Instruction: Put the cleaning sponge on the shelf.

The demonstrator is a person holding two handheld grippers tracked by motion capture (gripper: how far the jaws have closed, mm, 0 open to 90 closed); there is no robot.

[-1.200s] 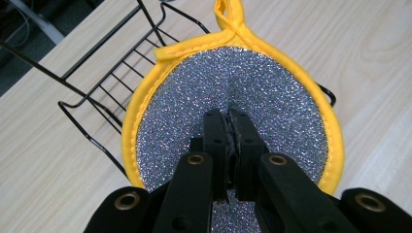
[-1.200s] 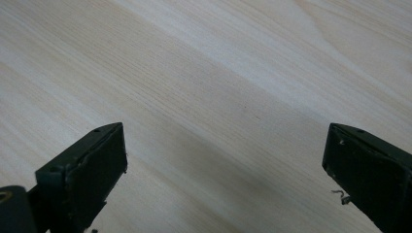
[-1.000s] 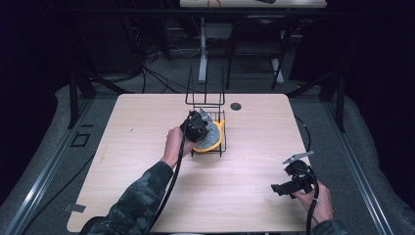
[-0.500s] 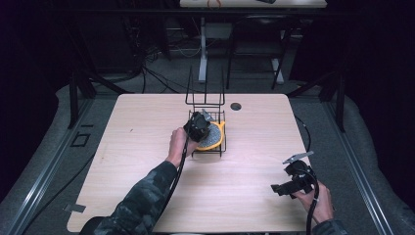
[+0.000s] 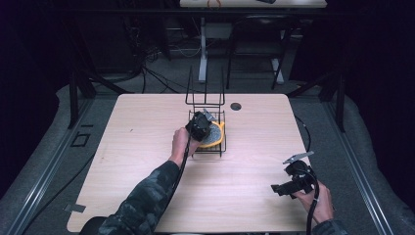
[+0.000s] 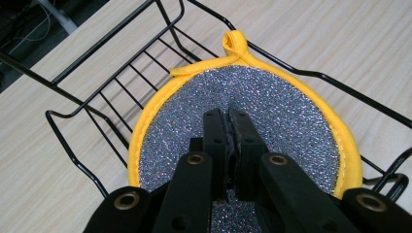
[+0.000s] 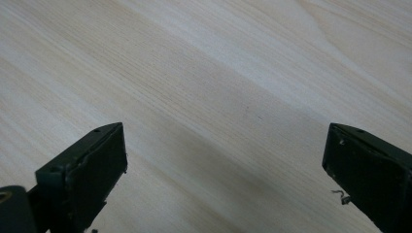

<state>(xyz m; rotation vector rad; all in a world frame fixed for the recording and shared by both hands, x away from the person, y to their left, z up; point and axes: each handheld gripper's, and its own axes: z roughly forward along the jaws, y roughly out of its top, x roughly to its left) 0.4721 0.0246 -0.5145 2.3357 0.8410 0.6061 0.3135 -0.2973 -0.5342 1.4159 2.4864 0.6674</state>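
Camouflage sleeve (image 5: 147,196), black cabled hand-held grippers

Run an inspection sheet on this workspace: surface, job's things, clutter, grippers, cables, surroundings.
Surface: light wood table, bare apart from the rack.
Job's things: round silver pad with yellow rim lying in the black wire rack.
Clutter: dark round spot on the table by the rack.
Grippers: left gripper shut, tips over the pad; right gripper open above bare wood.
Cables: one trails from each gripper; more on the floor behind.
Surroundings: dark room, frame legs, second table at the back.
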